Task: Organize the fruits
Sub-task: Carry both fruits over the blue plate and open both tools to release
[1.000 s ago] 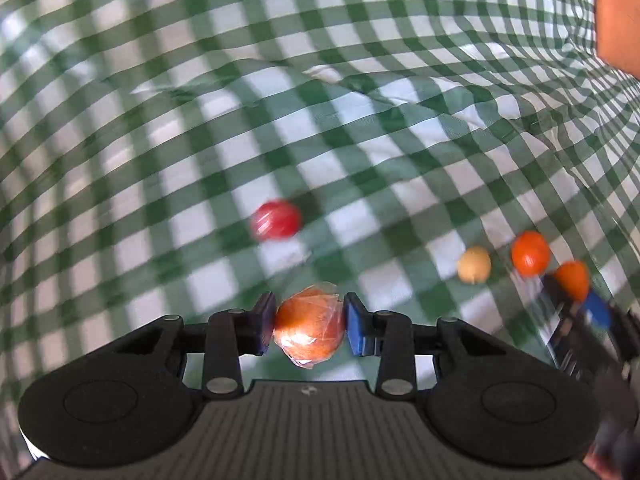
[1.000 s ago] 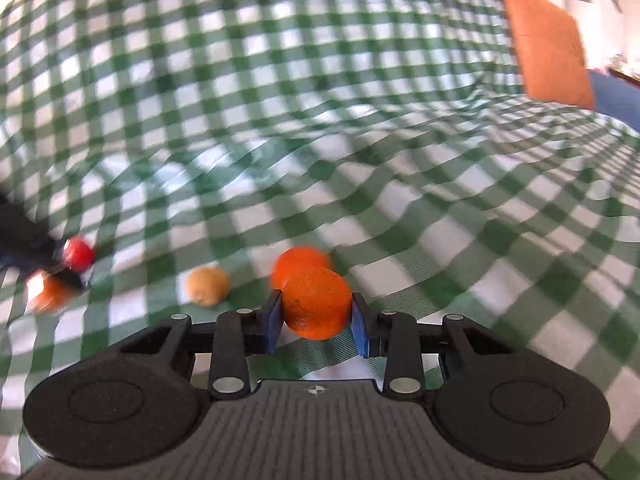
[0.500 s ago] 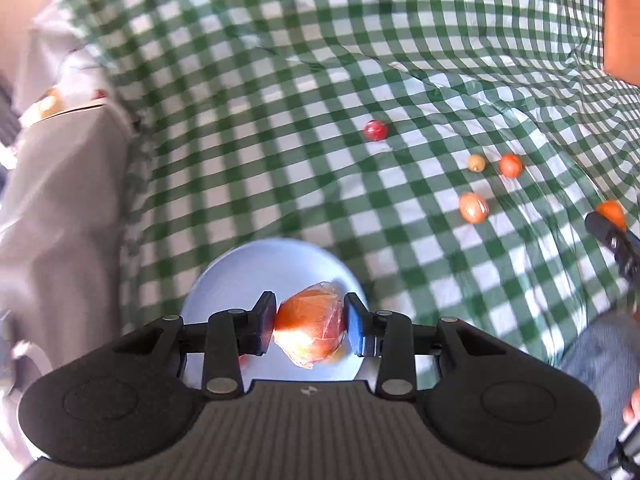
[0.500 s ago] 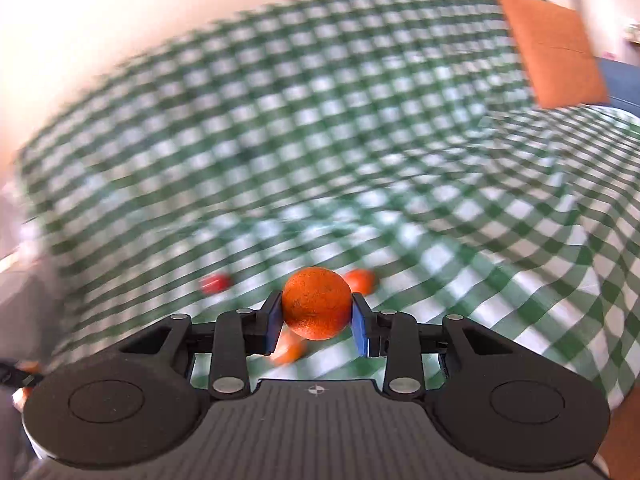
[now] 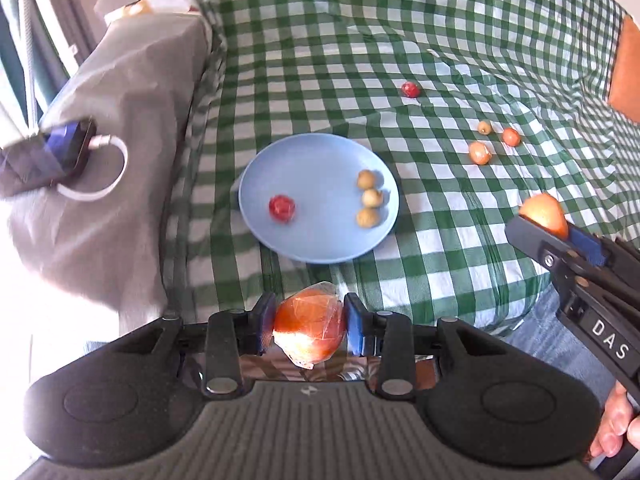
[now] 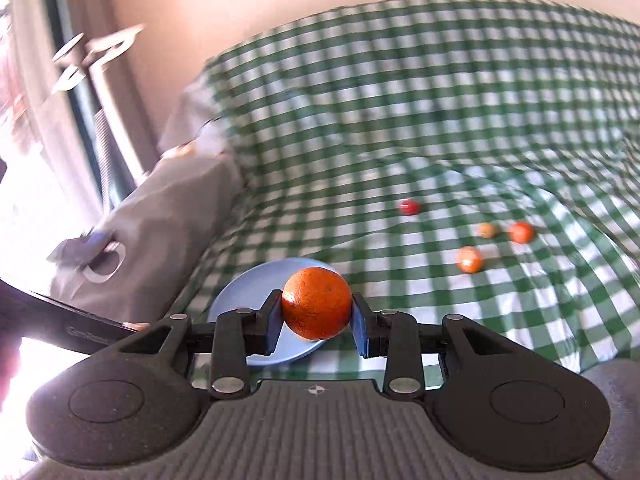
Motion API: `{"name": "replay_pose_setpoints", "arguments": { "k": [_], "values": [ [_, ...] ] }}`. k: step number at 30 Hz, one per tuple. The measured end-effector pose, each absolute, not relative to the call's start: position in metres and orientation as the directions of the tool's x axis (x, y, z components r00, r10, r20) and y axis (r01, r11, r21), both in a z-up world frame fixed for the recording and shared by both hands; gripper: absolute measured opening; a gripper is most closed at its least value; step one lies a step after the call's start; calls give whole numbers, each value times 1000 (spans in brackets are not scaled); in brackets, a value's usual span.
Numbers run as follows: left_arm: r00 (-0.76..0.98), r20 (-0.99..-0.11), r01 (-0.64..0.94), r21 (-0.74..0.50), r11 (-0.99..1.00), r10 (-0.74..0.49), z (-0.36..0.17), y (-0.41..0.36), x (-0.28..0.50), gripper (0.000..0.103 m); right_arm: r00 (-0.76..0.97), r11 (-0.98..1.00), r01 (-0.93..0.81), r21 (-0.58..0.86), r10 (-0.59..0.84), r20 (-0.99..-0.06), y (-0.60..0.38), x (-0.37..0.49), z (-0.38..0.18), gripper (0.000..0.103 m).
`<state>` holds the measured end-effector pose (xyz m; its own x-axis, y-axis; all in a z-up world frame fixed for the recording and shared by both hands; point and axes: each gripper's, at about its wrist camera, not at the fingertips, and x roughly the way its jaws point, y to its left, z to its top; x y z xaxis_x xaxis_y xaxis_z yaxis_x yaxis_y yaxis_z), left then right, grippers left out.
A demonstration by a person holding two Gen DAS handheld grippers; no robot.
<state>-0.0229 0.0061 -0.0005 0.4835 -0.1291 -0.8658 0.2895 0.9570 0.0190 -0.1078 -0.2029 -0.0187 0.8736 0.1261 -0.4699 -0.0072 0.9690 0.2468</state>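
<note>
Left gripper (image 5: pixel 309 331): I have it clamped on a wrapped orange (image 5: pixel 309 330), the film crinkled and shiny between the blue pads, held in the air short of the plate's near edge.

Right gripper (image 6: pixel 317 311): I have it closed on a bare orange (image 6: pixel 317 303), gripped across its middle; in the left view it sits off to the right, raised above the cloth.

Plate (image 5: pixel 316 160): blue, lying on the green checked cloth (image 5: pixel 320 40), holding one red fruit (image 5: pixel 282 208) on its left side and three small tan fruits (image 5: pixel 370 199) in a row near its right rim.

Loose fruit: a red one (image 5: pixel 411 89) beyond the plate; a tan one (image 5: pixel 484 127), a small orange one (image 5: pixel 511 136) and a wrapped one (image 5: pixel 479 152) grouped to the right, all apart from the plate.

Step, as I judge it: bring both oranges over the plate and set them down.

Risk, wrap: the film could slide on the pads, letting the fruit twist or drop early.

Risk, rolling: a round orange released from height could roll off the shallow plate or knock the tan row.

Risk, crowding: two grippers converging on one plate may collide; I would go one at a time.

Risk, cloth: it is rumpled, so anything escaping may run off the edge.
</note>
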Motion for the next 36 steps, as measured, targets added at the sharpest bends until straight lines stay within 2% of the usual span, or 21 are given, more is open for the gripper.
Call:
{"name": "replay_pose_setpoints", "arguments": {
  "k": [12,24,36],
  "values": [
    [509,-841,300,-25,954,-182,-1,15,-23,41,876,987,-2,161,79,-475,-185,-112,-7,37],
    [508,-845,260,-33,965,-166,-6,23,-6,41,859,990,-9,139,79,-506,-180,-98,-10,37],
    [531,-836,222,-19,975,-138,-12,16,44,41,839,990,-10,141,85,-537,-178,-66,-17,37]
  ]
}}
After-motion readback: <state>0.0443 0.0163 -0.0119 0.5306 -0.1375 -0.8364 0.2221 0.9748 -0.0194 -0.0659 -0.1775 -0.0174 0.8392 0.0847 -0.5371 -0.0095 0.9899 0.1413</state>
